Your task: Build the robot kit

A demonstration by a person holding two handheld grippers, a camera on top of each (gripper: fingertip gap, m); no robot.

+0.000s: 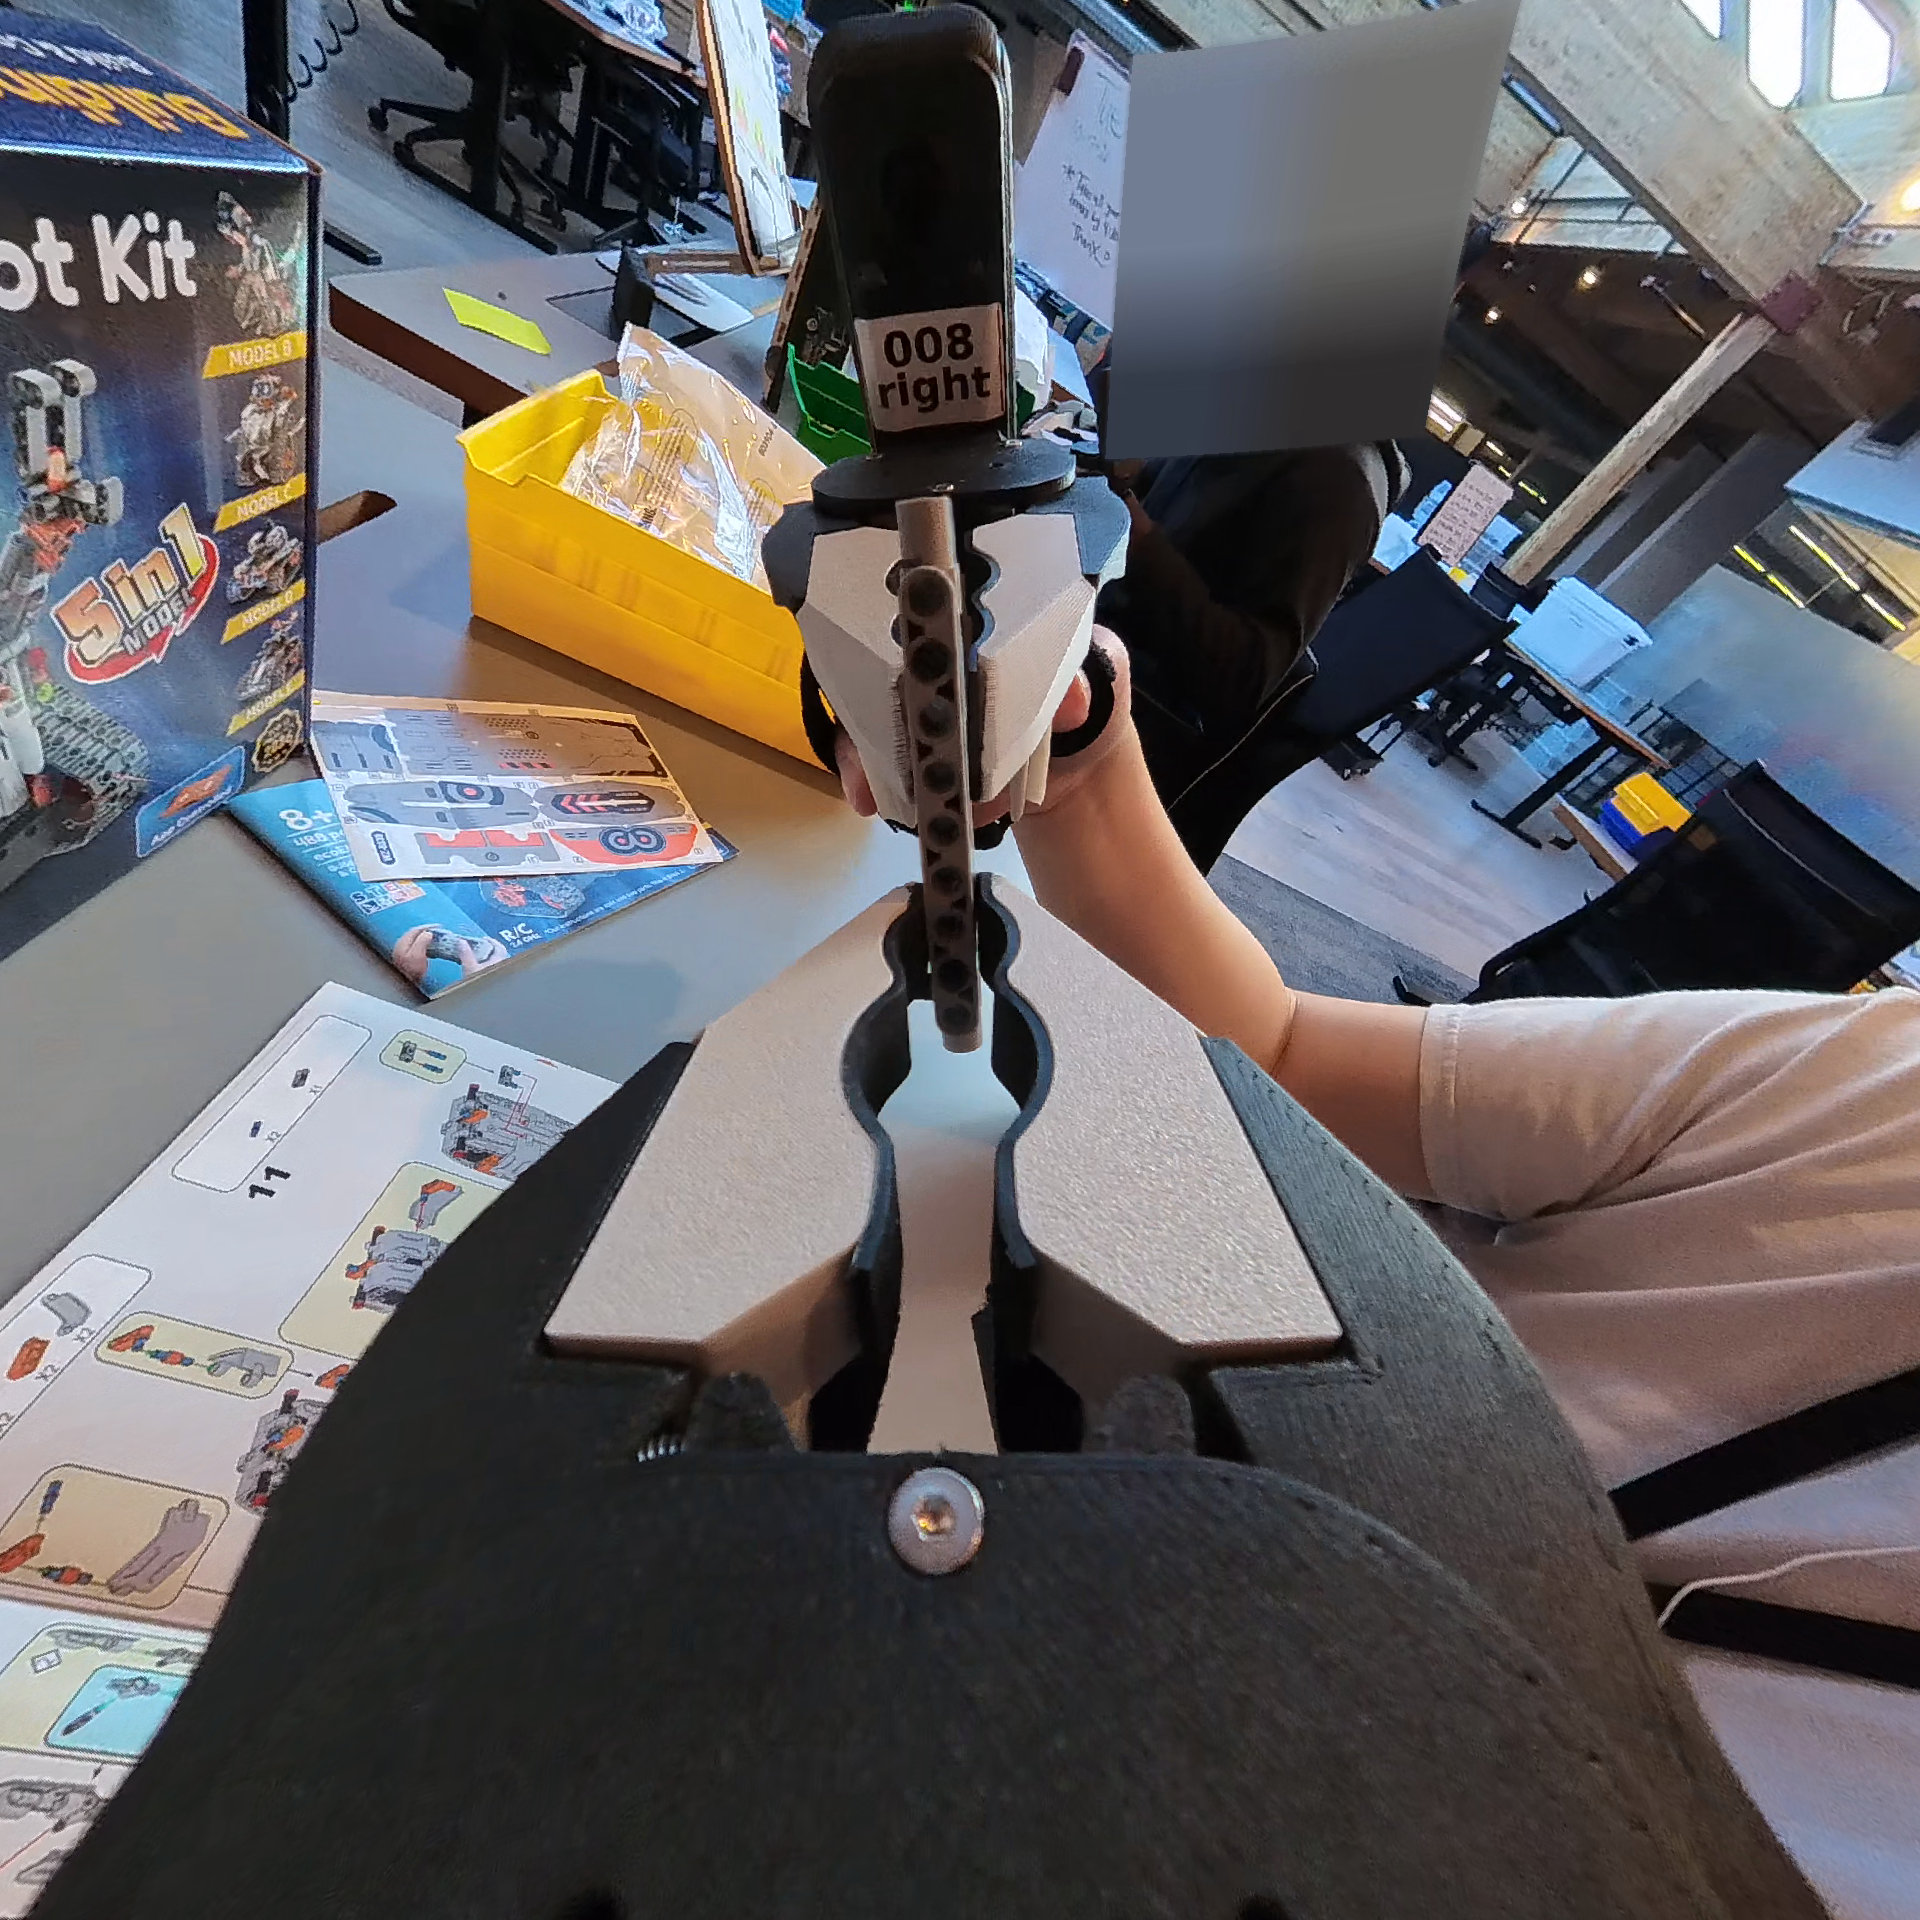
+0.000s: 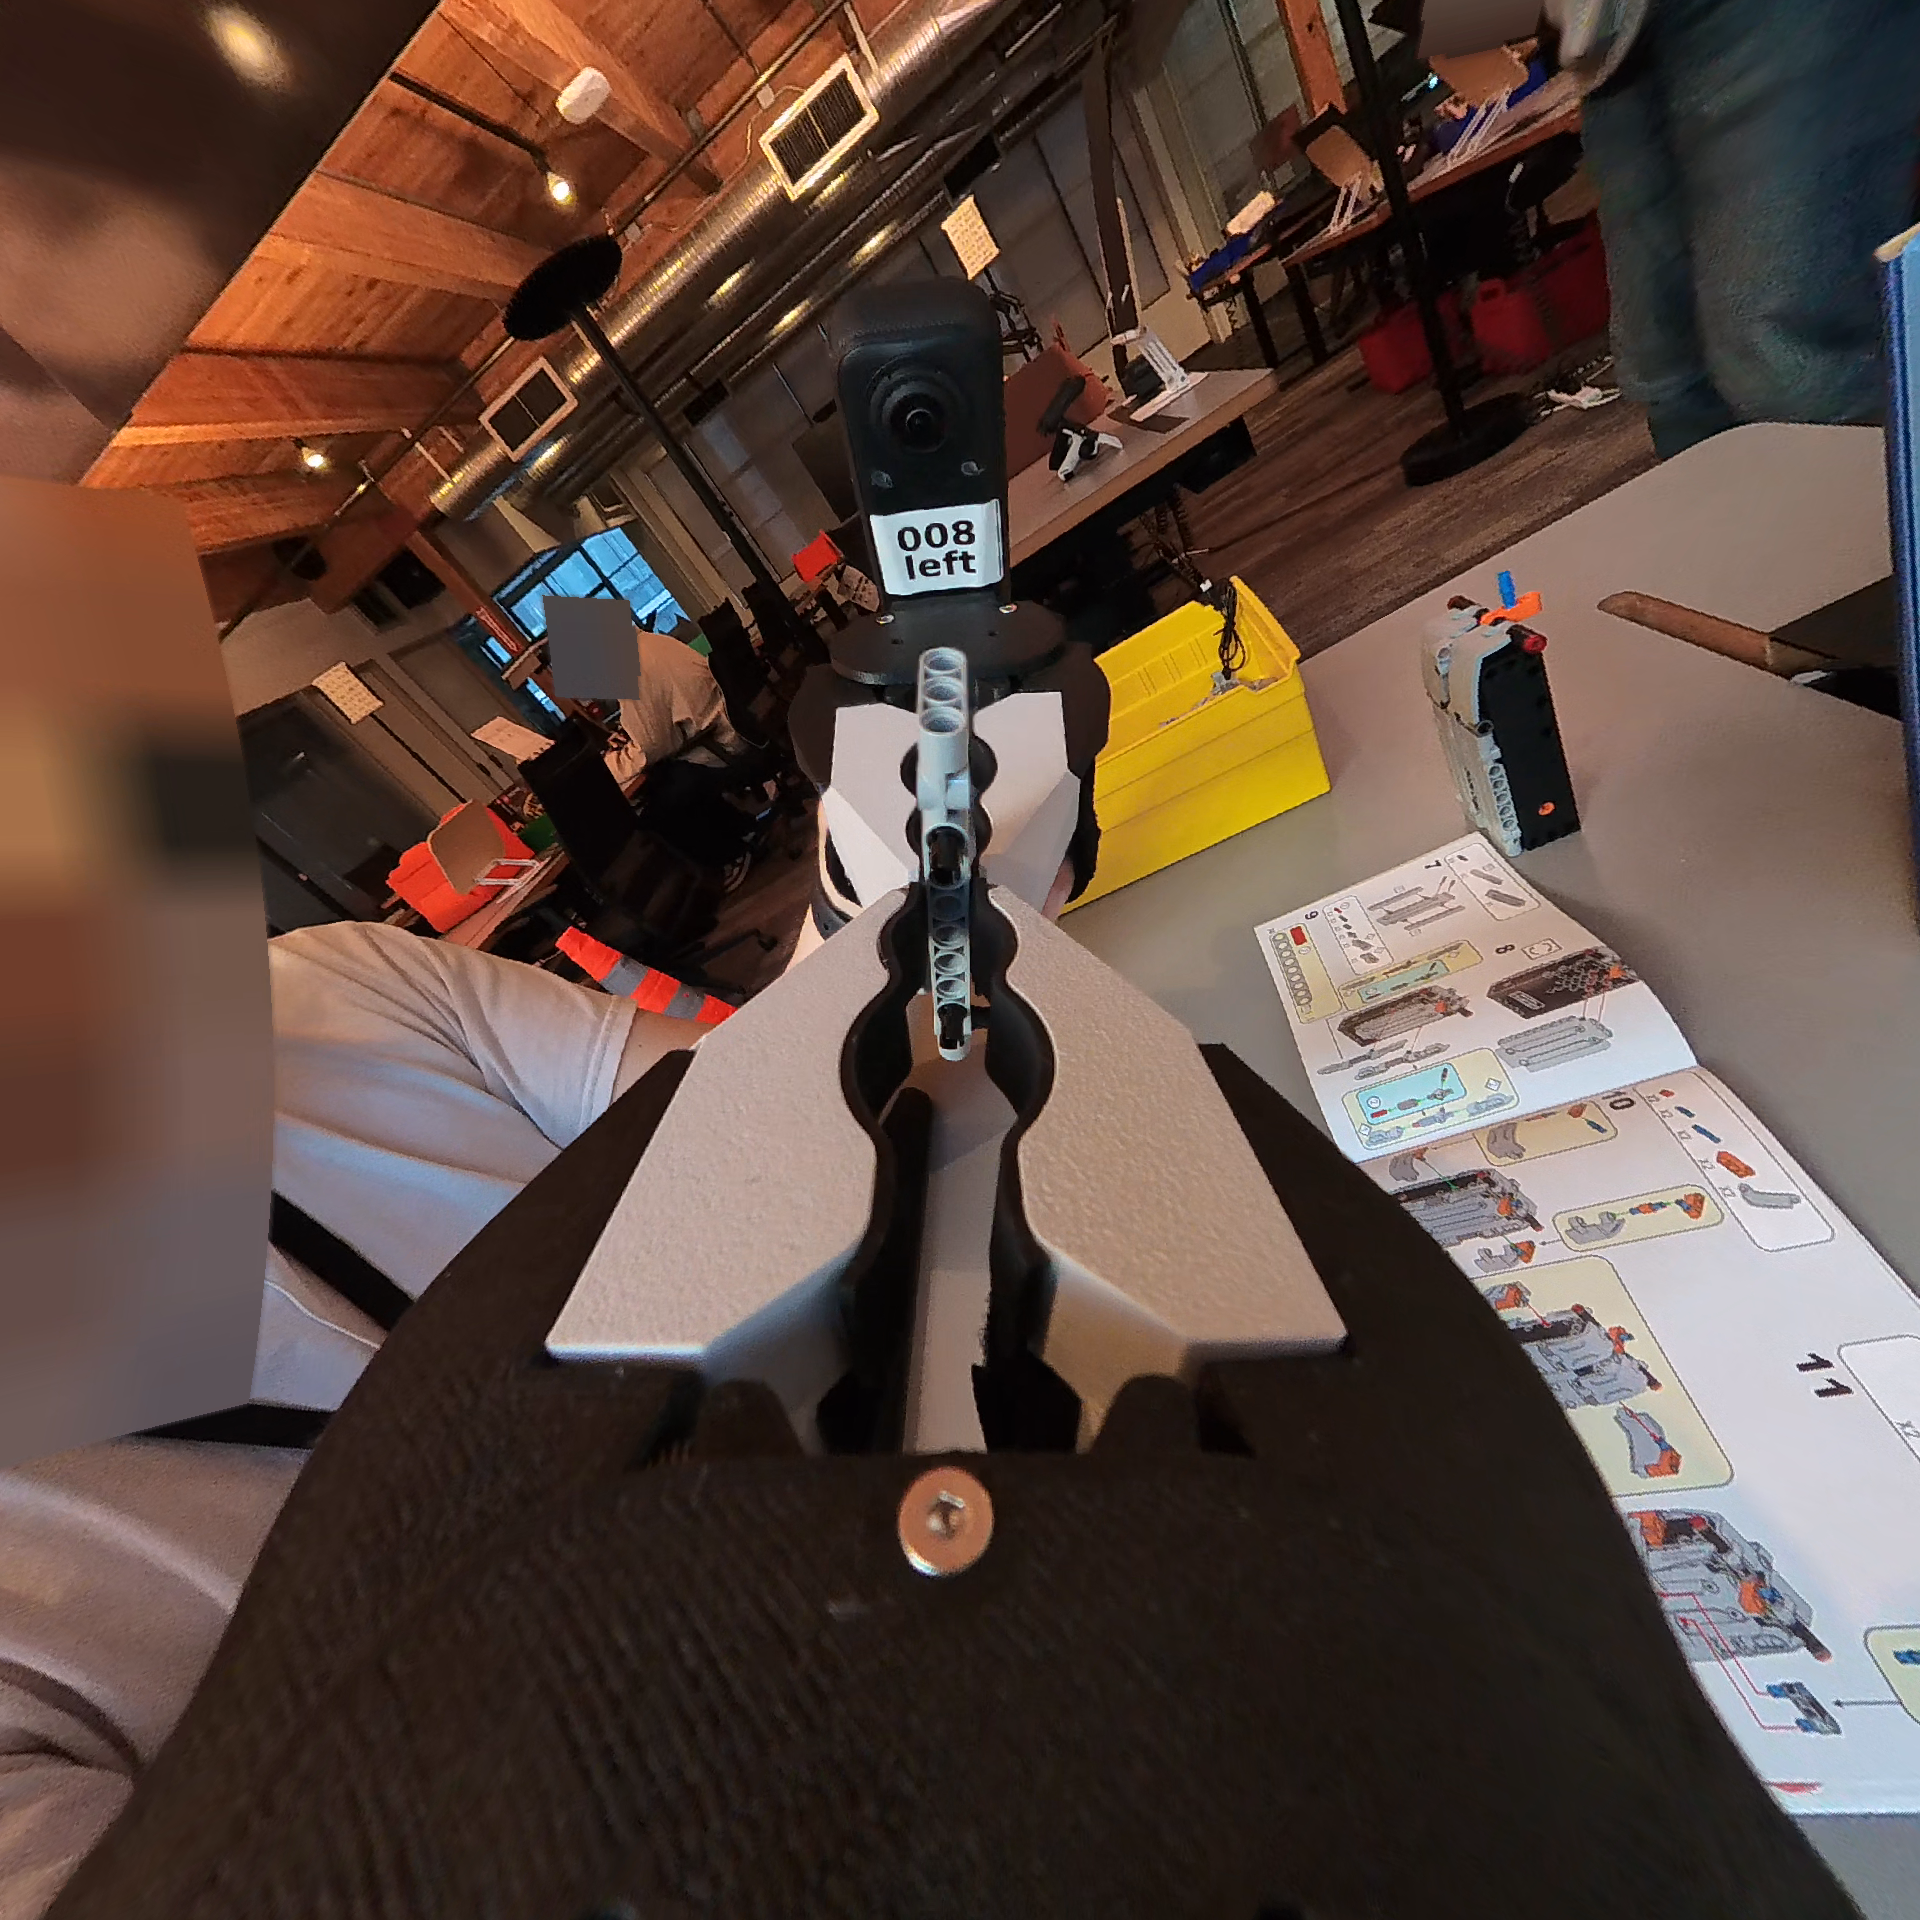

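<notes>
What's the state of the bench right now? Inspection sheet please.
Surface: grey table, mostly covered with paper.
Job's things: grey holed beam spanning both grippers; partly built model standing upright.
Clutter: kit box, yellow bin holding a plastic bag, sticker sheet, instruction sheet.
Grippers: left gripper and right gripper both shut on the beam, facing each other.
Cables: thin white cord across the person's clothing.
Surroundings: open workshop with desks and chairs.
</notes>
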